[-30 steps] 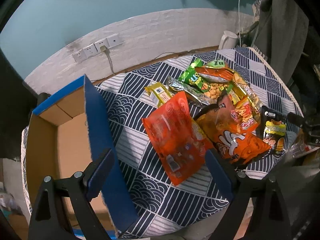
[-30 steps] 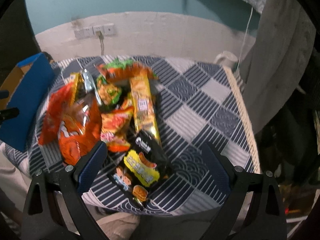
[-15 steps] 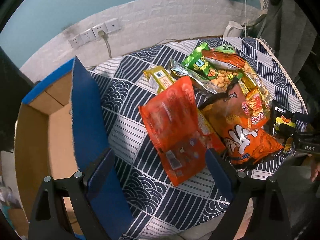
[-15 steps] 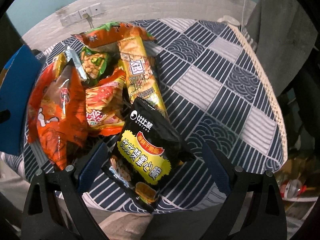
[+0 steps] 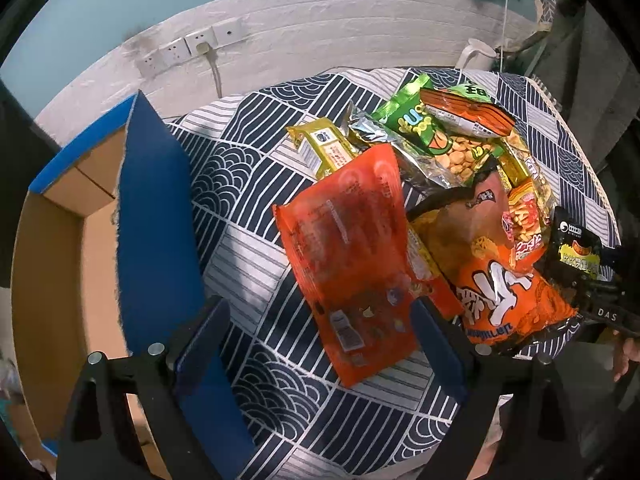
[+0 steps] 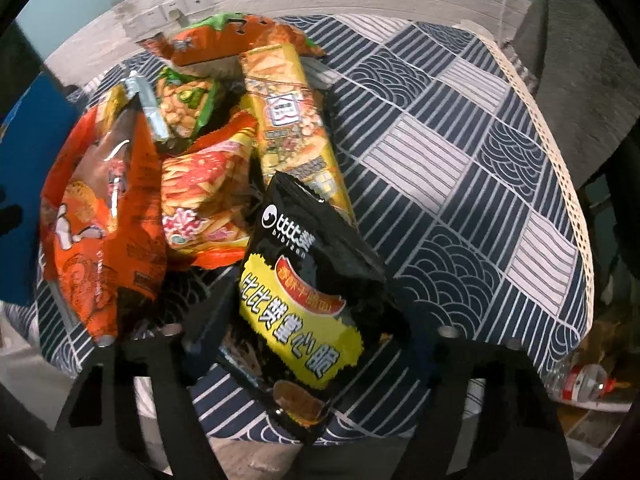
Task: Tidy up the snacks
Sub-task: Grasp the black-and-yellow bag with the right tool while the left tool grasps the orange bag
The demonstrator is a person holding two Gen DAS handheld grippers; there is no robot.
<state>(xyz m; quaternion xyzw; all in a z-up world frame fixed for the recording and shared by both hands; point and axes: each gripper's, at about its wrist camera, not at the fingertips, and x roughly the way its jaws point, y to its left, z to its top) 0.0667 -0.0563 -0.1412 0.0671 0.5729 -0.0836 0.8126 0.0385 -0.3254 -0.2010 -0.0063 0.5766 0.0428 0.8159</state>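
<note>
The right tool (image 6: 308, 332) had just been closing its jaws around the black snack bag (image 6: 308, 280), which lay between them at the desk's near edge; the left finger touched the bag's side, but the right pad was hidden behind it, so a firm pinch could not be confirmed. The left tool (image 5: 320, 332) hung spread wide over the flat orange packet (image 5: 352, 256), its fingers clear of it. The remaining snacks formed a pile (image 6: 208, 128) toward the desk's far edge, on the patterned cloth (image 6: 460, 184). A cardboard box (image 5: 52, 248) with blue flaps stood open at the desk's left edge.
</note>
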